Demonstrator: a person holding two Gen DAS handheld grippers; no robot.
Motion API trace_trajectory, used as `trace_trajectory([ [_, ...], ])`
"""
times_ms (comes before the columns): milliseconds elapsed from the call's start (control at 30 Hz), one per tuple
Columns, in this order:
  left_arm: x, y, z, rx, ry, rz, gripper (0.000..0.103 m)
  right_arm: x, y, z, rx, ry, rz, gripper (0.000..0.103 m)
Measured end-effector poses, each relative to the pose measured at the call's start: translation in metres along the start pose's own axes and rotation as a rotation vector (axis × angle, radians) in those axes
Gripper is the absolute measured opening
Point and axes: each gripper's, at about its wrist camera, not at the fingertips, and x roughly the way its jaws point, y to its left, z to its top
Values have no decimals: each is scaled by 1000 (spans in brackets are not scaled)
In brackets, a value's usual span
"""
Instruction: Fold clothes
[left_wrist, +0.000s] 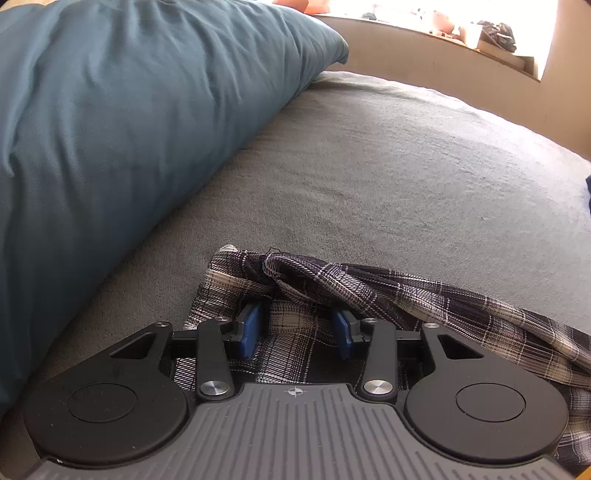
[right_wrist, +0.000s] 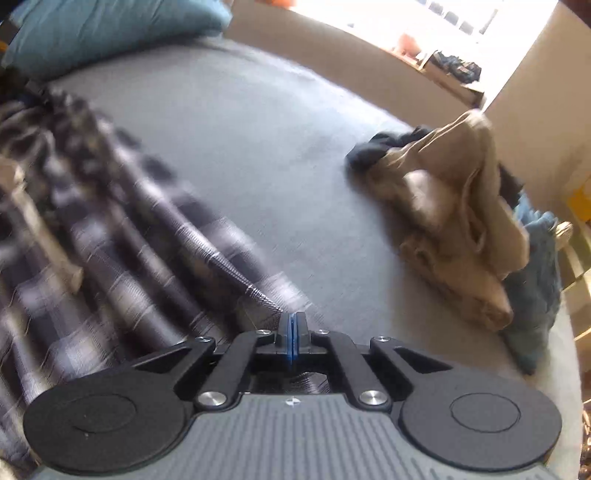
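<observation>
1. Left gripper (left_wrist: 299, 328), black with blue pads: fingers (left_wrist: 249, 328) spread wide, resting over the dark plaid woven garment (left_wrist: 369, 291) with nothing pinched; plaid cloth lies between and beneath them.
2. Right gripper (right_wrist: 291, 326), same make: blue pads pressed together, an edge of the plaid garment (right_wrist: 122, 229) running in between them.
3. Plaid garment, one item: spread on the grey bed cover (left_wrist: 369, 166), rumpled at its upper edge in the left wrist view, stretched and motion-blurred in the right wrist view.
4. Grey bed cover, one: landmark surface; all cloth items lie on it.
5. Teal pillow (left_wrist: 129, 110), one: on the bed cover beyond and left of the plaid garment, large in the left wrist view, small and far in the right wrist view (right_wrist: 110, 26).
6. Heap of beige, dark and blue clothes (right_wrist: 461, 206), one pile: at the bed cover's right side, well apart from the plaid garment; seen properly only in the right wrist view.
7. Window ledge (left_wrist: 480, 40), beyond the bed cover: small objects on it, washed out by glare, uncountable.
8. Containers: cannot tell.
</observation>
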Motion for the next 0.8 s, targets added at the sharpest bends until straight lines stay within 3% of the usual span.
trace_trajectory([
  [233, 0, 0, 0, -3, 1, -3, 41, 3, -14, 16, -31, -45, -34, 0],
  [467, 1, 3, 0, -7, 2, -12, 41, 48, -44, 57, -123, -108, -111, 0],
  [800, 3, 7, -1, -19, 1, -30, 41, 138, -65, 89, -27, 2, -102, 0],
])
